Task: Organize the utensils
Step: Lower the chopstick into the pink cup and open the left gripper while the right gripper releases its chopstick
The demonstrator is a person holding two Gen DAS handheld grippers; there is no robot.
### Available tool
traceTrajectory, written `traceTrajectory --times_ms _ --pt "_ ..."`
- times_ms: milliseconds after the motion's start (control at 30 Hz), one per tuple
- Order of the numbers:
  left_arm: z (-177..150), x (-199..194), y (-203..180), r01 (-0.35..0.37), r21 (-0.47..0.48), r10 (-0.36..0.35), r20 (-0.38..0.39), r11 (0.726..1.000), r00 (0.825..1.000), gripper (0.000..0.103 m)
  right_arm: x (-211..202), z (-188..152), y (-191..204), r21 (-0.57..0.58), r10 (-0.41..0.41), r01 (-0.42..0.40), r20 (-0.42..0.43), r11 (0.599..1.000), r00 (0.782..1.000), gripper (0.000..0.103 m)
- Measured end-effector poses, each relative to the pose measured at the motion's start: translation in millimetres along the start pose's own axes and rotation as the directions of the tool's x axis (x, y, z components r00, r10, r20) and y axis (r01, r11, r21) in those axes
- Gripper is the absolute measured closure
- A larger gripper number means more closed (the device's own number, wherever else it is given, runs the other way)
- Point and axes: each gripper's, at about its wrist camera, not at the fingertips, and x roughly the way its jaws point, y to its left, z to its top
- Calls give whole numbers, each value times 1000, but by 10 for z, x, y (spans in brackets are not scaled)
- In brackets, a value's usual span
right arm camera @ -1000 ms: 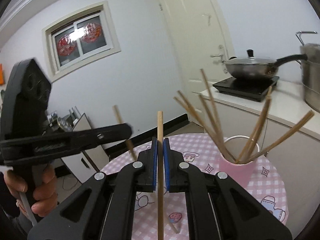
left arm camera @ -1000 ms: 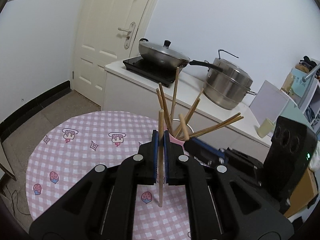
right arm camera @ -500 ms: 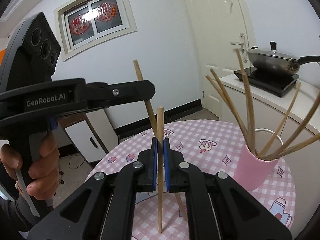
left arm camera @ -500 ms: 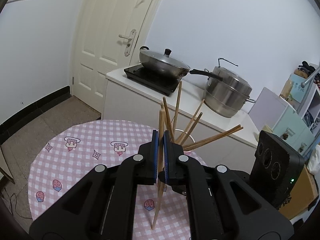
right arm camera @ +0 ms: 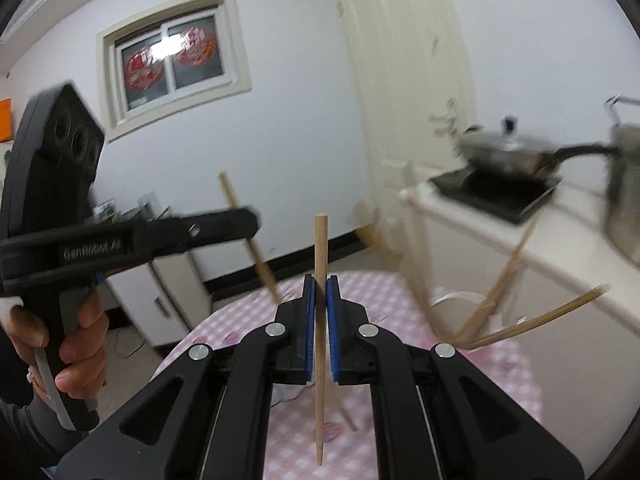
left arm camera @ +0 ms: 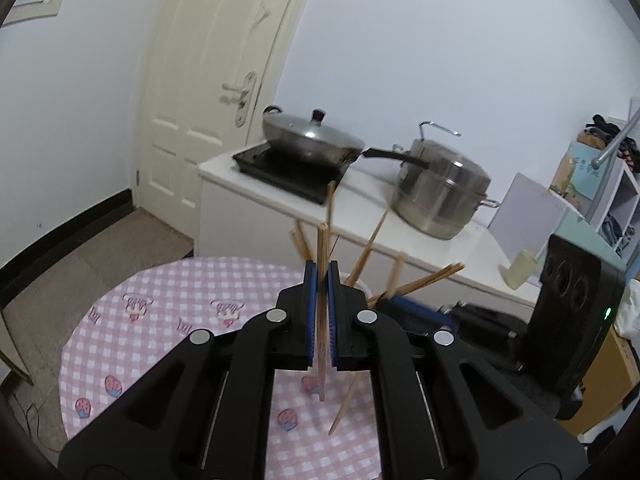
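The left gripper [left arm camera: 322, 280] is clenched on a wooden chopstick [left arm camera: 321, 312], which stands nearly upright between its blue pads [left arm camera: 310, 312]; the stick's top rises above the fingertips and its lower end hangs below them, over the pink checked tablecloth [left arm camera: 168, 320]. The right gripper [right arm camera: 320, 292] is likewise clamped on a chopstick of its own [right arm camera: 320, 320], held upright, blunt end up and pointed end down, well clear of the cloth.

Just ahead of the left gripper and slightly to its right, a bundle of chopsticks [left arm camera: 372, 244] fans out of a cup, whose body is mostly hidden behind the fingers. From the right gripper the same cup [right arm camera: 460, 300] lies ahead and to the right, its white rim showing and its sticks blurred.

To the right of the left gripper, the other gripper's black body [left arm camera: 568, 312] shows close by, and the slanted stick below the fingers [left arm camera: 344, 404] appears to be the one it holds. To the left of the right gripper, a person's hand [right arm camera: 72, 344] grips the handle of the left tool, whose stick slants past its fingers.

Beyond the table, ahead of both grippers, a white counter [left arm camera: 360, 208] carries a lidded pan [left arm camera: 308, 140] on a black hob and a steel pot [left arm camera: 440, 192].
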Motion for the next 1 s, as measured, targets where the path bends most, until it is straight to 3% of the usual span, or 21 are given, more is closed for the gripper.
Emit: traceTrajectory --times_ms 133,267,433,667,833,1000 --pt "156 -52 -157 19 22 -20 46 1000 999 98 -244 183 -161 14 -81 80 99 997 992 98" --pt "320 -107 -318 23 43 -28 108 999 994 98 -409 297 -294 31 -169 166 215 986 962 98" --pt "466 -75 -521 28 71 -39 161 997 986 98 -372 319 -388 40 -230 229 298 973 926 98" --pt "549 61 -723 -15 103 -9 224 995 974 98 -296 256 -467 22 -304 318 364 948 881 98" --pt "552 229 -767 -38 102 11 253 994 967 98 -224 205 -593 42 -322 332 383 942 866 98" --pt "483 428 -758 -38 92 14 242 995 970 98 -141 132 -650 50 -314 321 386 946 867 98"
